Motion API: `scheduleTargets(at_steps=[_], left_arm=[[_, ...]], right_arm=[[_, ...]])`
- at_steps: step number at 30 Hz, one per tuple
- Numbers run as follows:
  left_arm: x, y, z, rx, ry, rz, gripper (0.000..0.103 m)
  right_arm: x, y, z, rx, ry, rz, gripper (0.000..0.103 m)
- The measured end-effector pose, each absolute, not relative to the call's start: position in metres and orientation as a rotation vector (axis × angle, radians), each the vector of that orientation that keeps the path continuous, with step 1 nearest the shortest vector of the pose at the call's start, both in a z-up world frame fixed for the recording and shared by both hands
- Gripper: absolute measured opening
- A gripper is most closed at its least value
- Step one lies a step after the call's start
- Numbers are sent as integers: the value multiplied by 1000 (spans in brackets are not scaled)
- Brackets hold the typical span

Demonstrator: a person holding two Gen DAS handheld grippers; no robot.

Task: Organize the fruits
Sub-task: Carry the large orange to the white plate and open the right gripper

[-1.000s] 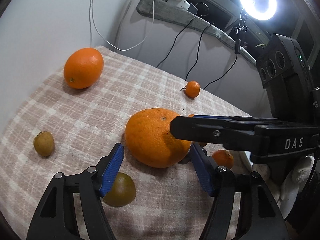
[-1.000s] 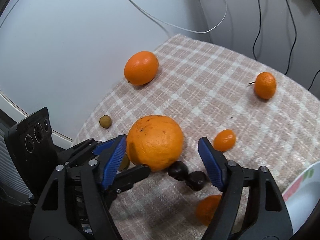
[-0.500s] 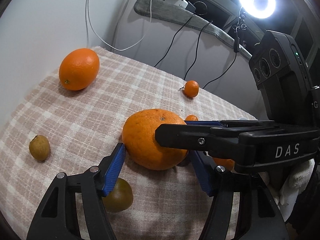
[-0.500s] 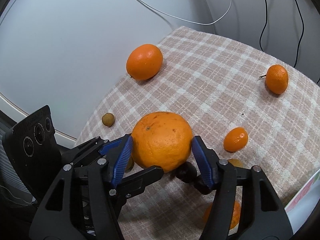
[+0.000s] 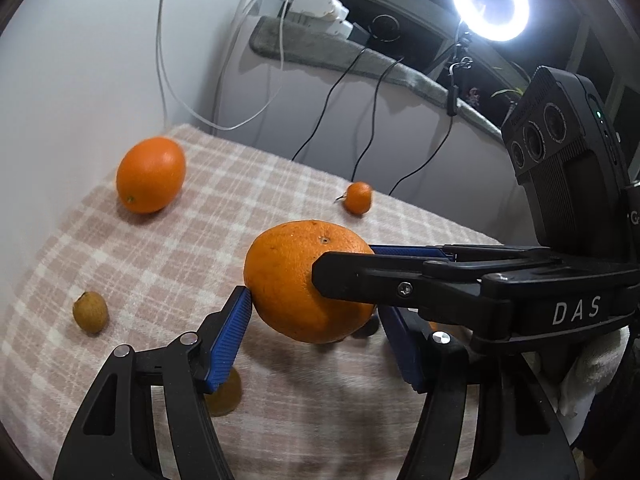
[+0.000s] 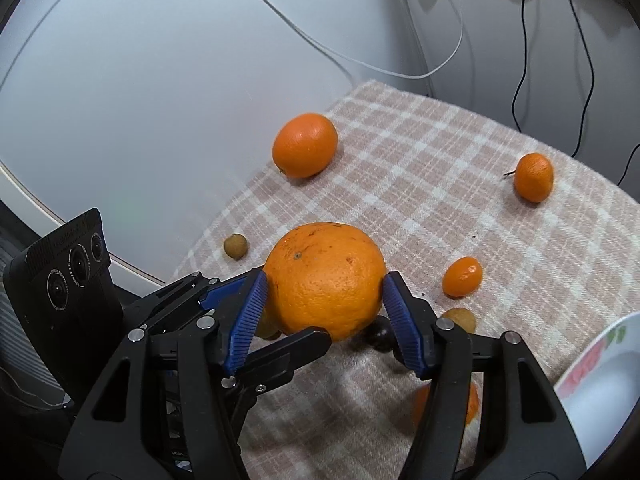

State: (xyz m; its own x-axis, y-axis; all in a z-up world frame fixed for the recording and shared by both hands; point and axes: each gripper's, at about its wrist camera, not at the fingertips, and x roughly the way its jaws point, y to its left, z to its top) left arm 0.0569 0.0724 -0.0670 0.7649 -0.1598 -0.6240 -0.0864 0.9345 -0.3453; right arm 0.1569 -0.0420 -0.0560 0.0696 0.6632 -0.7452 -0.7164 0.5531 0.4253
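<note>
A big orange [image 6: 325, 280] is clamped between the blue pads of my right gripper [image 6: 324, 292] and held just above the checked cloth [image 6: 460, 184]. In the left wrist view the same orange [image 5: 292, 304] sits between the fingers of my left gripper [image 5: 320, 320]; its left pad [image 5: 232, 332] touches the peel, and the right gripper's finger [image 5: 400, 284] crosses in front. A second big orange [image 6: 305, 151] lies at the back left. A small tangerine [image 6: 533, 177] lies at the back right. A kumquat [image 6: 462, 276] lies right of the held orange.
A brown longan [image 6: 235, 245] lies near the cloth's left edge, another [image 6: 460, 318] by my right finger, with a dark fruit [image 6: 380, 332] under the orange. A white plate [image 6: 600, 384] is at the lower right. Cables hang on the wall [image 5: 224, 92]. A ring light [image 5: 489, 0] shines behind.
My right gripper closed on the big orange and lifted it slightly off the cloth. The left gripper moved in around the same orange from the other side.
</note>
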Motion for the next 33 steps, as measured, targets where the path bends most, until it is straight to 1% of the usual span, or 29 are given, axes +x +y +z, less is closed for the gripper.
scheduleTargets(at_steps=[15, 33], left_arm=[[61, 10, -43, -305, 673, -161, 65], [100, -92, -49, -231, 725, -358, 65]], right_arm=[[144, -116, -27, -7, 1008, 935, 63], [155, -232, -35, 92, 989, 725, 63]])
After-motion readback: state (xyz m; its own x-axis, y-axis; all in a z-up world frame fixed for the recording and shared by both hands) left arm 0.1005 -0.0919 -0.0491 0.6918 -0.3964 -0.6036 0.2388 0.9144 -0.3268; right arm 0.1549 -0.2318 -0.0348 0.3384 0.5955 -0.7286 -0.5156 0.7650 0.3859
